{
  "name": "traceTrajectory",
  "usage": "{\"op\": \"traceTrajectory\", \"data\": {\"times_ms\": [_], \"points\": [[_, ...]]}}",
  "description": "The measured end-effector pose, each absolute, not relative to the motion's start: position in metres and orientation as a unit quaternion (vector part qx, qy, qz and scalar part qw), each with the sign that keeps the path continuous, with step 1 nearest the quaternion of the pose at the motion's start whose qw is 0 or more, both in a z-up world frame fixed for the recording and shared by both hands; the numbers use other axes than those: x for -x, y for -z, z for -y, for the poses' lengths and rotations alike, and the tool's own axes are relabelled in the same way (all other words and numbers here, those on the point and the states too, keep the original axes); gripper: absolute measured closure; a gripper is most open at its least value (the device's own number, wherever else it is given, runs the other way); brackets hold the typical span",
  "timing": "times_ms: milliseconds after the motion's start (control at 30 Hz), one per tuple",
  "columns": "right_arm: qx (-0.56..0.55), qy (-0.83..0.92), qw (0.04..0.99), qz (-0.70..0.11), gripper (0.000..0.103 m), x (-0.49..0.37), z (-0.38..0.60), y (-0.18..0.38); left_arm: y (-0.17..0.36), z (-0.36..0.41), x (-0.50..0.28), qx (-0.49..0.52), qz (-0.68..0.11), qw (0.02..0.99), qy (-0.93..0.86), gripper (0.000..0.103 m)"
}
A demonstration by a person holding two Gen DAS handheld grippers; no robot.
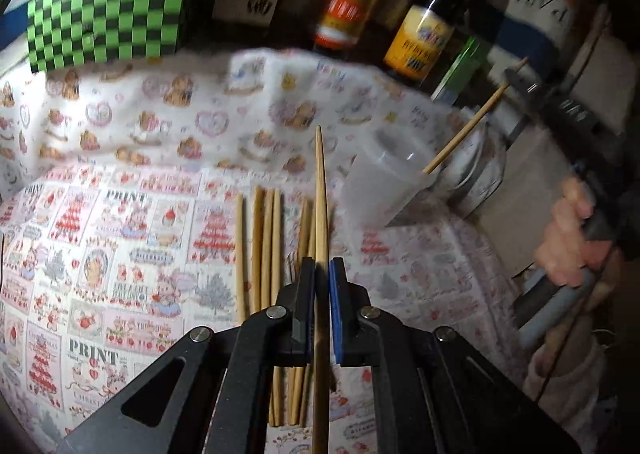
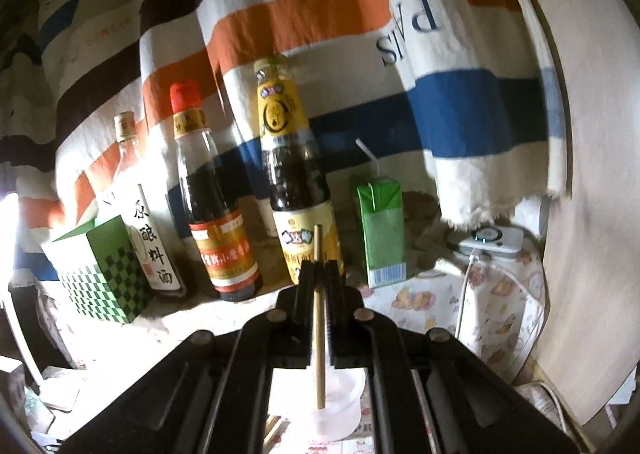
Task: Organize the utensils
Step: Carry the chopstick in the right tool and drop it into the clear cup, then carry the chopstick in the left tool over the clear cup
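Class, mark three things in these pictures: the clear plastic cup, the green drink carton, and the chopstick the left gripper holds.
clear plastic cup (image 1: pixel 384 177): left wrist view, on its side wall.
green drink carton (image 2: pixel 382 234): right wrist view, on its front face.
chopstick in the left gripper (image 1: pixel 320 189): left wrist view, on the shaft ahead of the fingertips.

On the counter (image 1: pixel 120 181) the cup (image 1: pixel 384 181) stands right of the row of loose chopsticks (image 1: pixel 264 250), with one chopstick (image 1: pixel 464 133) leaning in it, the bottles (image 2: pixel 224 213) and the carton (image 2: pixel 382 230) behind the cup, and the checkered box (image 2: pixel 100 262) left of the bottles.
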State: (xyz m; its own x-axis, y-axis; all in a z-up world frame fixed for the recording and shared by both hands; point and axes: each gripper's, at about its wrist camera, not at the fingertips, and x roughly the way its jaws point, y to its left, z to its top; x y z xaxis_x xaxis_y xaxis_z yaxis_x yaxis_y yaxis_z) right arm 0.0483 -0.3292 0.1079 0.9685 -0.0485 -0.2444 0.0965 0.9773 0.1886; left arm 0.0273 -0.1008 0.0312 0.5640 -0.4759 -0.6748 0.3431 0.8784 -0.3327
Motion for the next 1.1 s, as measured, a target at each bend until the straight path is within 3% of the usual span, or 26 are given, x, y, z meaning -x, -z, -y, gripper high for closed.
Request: {"op": "traceTrajectory", "data": {"times_ms": [267, 567, 667, 800, 933, 1100], "points": [[-0.131, 0.025, 0.979, -0.156, 0.098, -0.05, 0.338, -0.101, -0.051, 0.094, -0.02, 0.071, -0.303, 0.928, 0.203, 0.097], [-0.151, 0.015, 0.973, -0.176, 0.097, -0.044, 0.346, -0.096, -0.033, 0.078, -0.037, 0.11, -0.298, 0.925, 0.209, 0.097], [-0.163, 0.014, 0.971, -0.174, 0.082, -0.037, 0.349, -0.096, -0.026, 0.082, -0.041, 0.068, -0.323, 0.931, 0.156, 0.097], [-0.159, 0.009, 0.972, -0.176, 0.075, -0.024, 0.349, -0.094, -0.008, 0.082, -0.05, 0.006, -0.391, 0.917, 0.083, 0.097], [-0.16, 0.038, 0.972, -0.167, 0.047, -0.002, 0.352, -0.09, 0.011, 0.073, -0.051, -0.022, -0.44, 0.894, 0.079, 0.097], [-0.205, 0.062, 0.961, -0.177, 0.043, 0.016, 0.365, -0.078, 0.035, 0.056, -0.054, -0.023, -0.513, 0.855, 0.074, 0.097]]}}
